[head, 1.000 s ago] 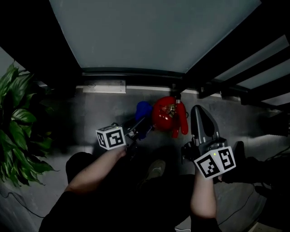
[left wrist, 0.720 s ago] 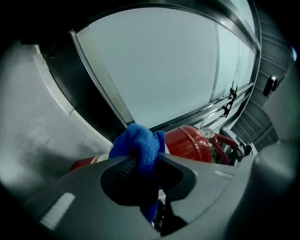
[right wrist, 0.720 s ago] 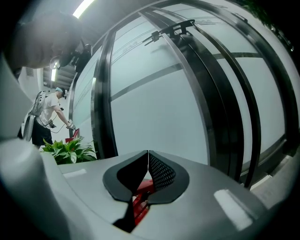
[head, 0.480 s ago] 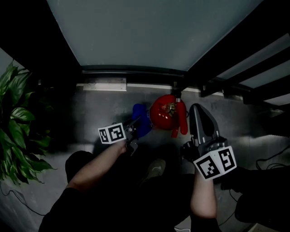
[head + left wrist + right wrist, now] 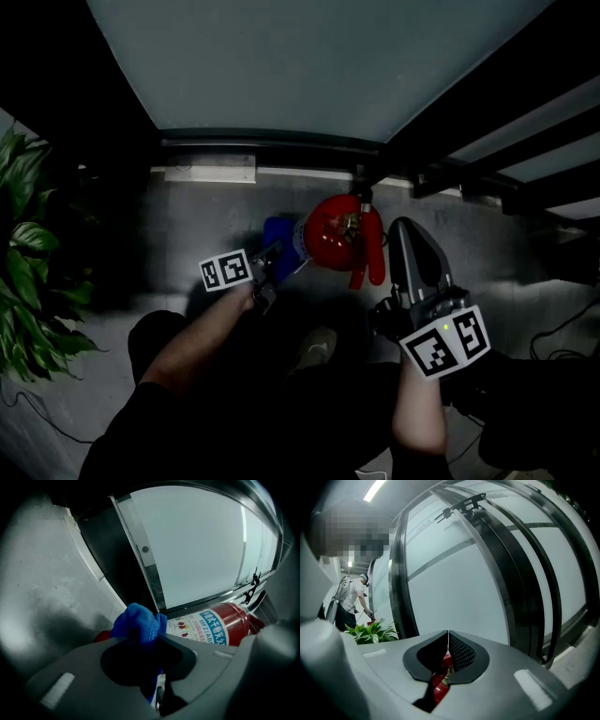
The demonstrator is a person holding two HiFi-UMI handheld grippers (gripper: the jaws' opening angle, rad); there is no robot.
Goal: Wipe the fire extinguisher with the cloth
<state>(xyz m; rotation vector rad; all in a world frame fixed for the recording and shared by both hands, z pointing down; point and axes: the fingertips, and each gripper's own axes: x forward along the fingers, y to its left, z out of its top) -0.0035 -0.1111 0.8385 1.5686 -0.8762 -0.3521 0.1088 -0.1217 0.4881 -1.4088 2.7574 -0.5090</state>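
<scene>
Well left of the left gripper's (image 5: 278, 251) fingers: a leafy plant (image 5: 33, 272) on the floor (image 5: 187, 225). Pinched between those fingers, a blue cloth (image 5: 138, 623), bunched past the tips and lying against the red fire extinguisher (image 5: 333, 230) just to their right. Extinguisher standing on the floor before the glass panel (image 5: 281, 66), between both pairs of fingers. Right gripper's (image 5: 410, 232) fingers pressed together, holding nothing, just right of the extinguisher.

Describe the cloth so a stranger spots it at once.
Below the big glass panel, a red fire extinguisher sits on the floor. At its left, pinched in the left gripper, is the cloth: the only bright blue thing there.
</scene>
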